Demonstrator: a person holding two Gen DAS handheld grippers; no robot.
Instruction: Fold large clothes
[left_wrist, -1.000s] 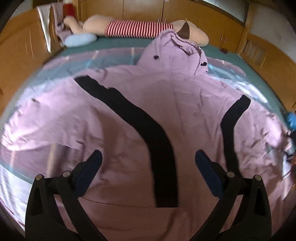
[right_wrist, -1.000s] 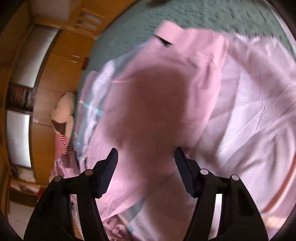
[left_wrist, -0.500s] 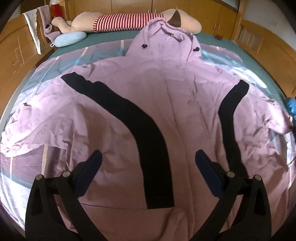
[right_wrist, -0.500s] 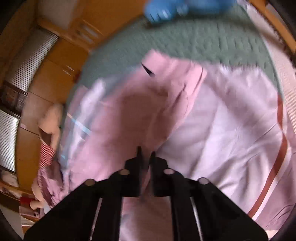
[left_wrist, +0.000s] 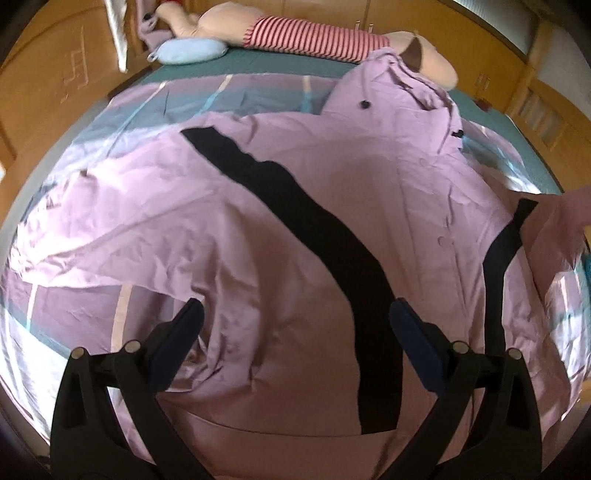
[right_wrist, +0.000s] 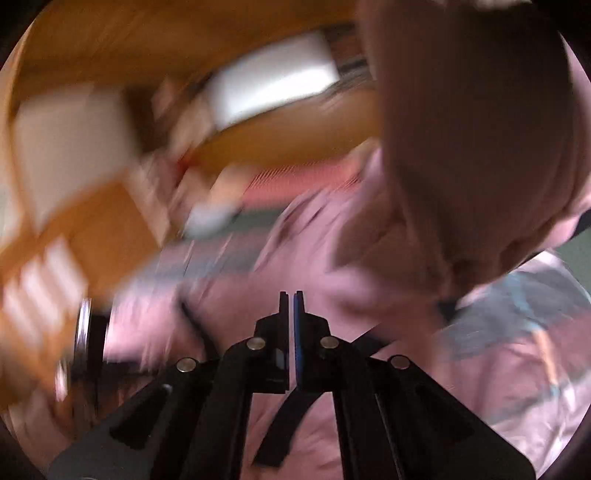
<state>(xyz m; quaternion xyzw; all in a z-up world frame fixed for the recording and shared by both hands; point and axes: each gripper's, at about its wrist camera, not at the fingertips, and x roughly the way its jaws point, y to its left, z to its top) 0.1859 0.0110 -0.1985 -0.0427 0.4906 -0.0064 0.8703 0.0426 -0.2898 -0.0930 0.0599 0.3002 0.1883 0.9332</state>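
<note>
A home bedroom: a wide bed with a teal mattress cover (left_wrist: 280, 62) and a striped lilac-and-blue sheet (left_wrist: 74, 317) fills the room, a long plush doll in a red-and-white striped top (left_wrist: 310, 37) lies at its head beside a small pale-blue cushion (left_wrist: 190, 51), and honey-coloured wooden wardrobe doors (left_wrist: 55, 74) line the walls.

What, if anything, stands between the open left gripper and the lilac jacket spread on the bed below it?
Nothing visible does. The left gripper hangs open directly over the lilac jacket, with only air between its fingers and the cloth. The striped plush toy and blue pillow lie at the far end of the bed.
</note>
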